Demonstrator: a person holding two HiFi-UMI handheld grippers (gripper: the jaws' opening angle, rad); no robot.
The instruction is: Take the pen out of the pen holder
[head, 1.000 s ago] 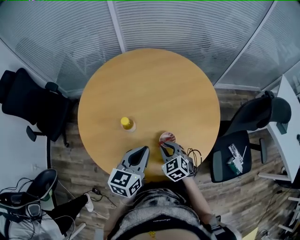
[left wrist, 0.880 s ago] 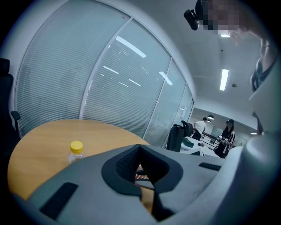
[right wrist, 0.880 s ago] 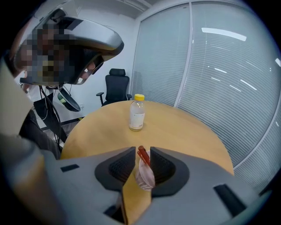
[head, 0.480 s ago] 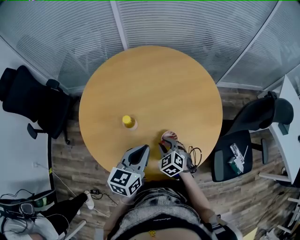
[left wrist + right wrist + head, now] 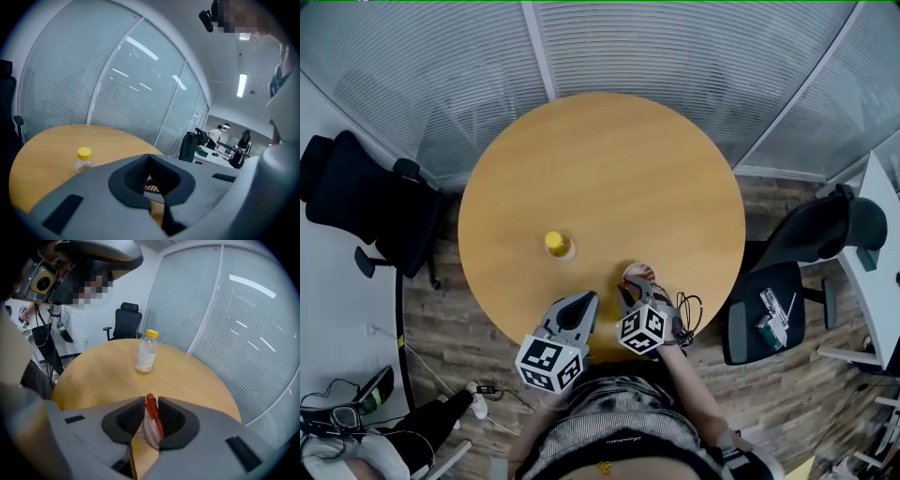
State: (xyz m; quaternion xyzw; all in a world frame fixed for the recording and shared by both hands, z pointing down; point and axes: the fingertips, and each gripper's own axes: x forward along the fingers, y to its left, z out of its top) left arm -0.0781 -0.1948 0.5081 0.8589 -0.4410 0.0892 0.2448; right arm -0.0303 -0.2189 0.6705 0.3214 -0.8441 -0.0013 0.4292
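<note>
Near table (image 5: 600,169) edge, right tongs (image 5: 150,402) clamp pen (image 5: 153,417)

A round wooden table (image 5: 609,169) is seen from above, and a clear bottle with a yellow cap (image 5: 555,245) is stood upright on it, left of centre. Black office chairs are placed on the plank floor (image 5: 441,328), one at the left (image 5: 366,211) and one at the right (image 5: 811,230). The table is backed by slatted blinds (image 5: 675,56). Two people (image 5: 218,135) are seen far off in the left gripper view.
</note>
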